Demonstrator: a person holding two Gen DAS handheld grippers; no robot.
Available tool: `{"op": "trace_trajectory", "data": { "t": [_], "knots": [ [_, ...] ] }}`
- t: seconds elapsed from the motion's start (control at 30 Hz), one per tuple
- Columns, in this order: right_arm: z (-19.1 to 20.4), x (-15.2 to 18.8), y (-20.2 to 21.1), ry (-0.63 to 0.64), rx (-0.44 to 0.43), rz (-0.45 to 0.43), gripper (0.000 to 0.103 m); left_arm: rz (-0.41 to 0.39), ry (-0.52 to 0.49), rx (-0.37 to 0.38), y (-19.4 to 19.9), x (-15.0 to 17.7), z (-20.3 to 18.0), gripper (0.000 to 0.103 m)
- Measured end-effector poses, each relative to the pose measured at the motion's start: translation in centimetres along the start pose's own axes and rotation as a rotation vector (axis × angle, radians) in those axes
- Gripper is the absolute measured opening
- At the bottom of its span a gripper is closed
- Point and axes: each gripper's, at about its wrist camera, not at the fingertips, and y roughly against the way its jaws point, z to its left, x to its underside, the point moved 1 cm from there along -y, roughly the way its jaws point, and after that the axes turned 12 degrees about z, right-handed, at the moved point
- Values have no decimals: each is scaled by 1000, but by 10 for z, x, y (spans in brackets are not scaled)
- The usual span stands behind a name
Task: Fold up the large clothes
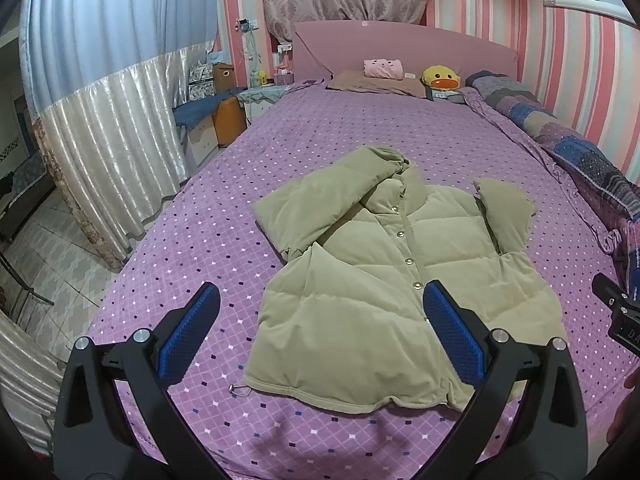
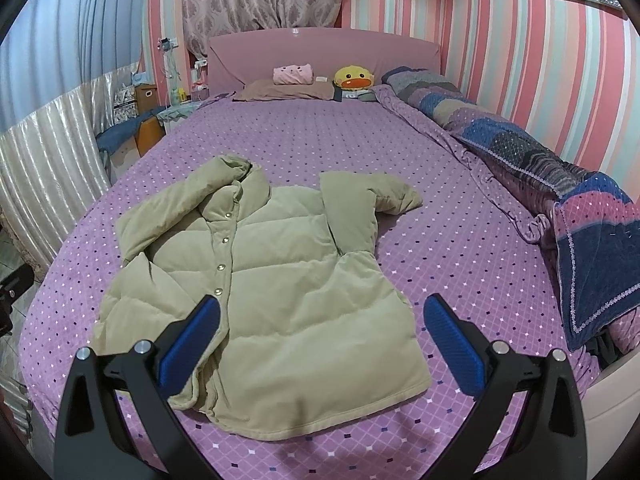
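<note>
A pale olive puffer jacket (image 1: 372,280) (image 2: 276,280) lies front up on the purple dotted bedspread (image 1: 360,128) (image 2: 320,136), snapped shut, both sleeves folded in over the shoulders. My left gripper (image 1: 320,312) hovers open above the jacket's lower left hem, its blue pads (image 1: 188,332) wide apart with nothing between them. My right gripper (image 2: 320,320) hangs open over the jacket's lower right corner, also holding nothing. The right gripper's black body (image 1: 616,312) shows at the right edge of the left wrist view.
A rolled patchwork quilt (image 2: 560,184) runs along the bed's right side by the striped wall. Pillows and a yellow duck plush (image 2: 354,78) sit at the pink headboard (image 1: 400,44). Curtains (image 1: 112,120), boxes and a nightstand (image 1: 256,98) stand left of the bed.
</note>
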Motion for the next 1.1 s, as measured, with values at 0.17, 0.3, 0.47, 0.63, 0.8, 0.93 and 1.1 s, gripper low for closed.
{"op": "trace_trajectory", "data": {
  "t": [0.17,0.3,0.47,0.63,0.8,0.93,1.1],
  "knots": [
    [-1,-1,2,-1,-1,-5,101,-11,1,-7,4,1,0,100],
    [-1,-2,2,2,0,0,101,-22,1,-4,7,1,1,100],
    [-2,-2,3,2,1,0,101,-32,2,-6,10,1,2,100],
    [-2,-2,3,2,0,1,101,-32,3,-6,9,1,4,100],
    [-2,-2,3,2,1,2,101,-26,5,-3,7,0,5,100],
    [-3,-1,1,3,3,7,101,-23,4,-5,5,0,5,100],
    [-2,-1,1,3,3,7,101,-24,3,-6,5,0,5,100]
  ]
}}
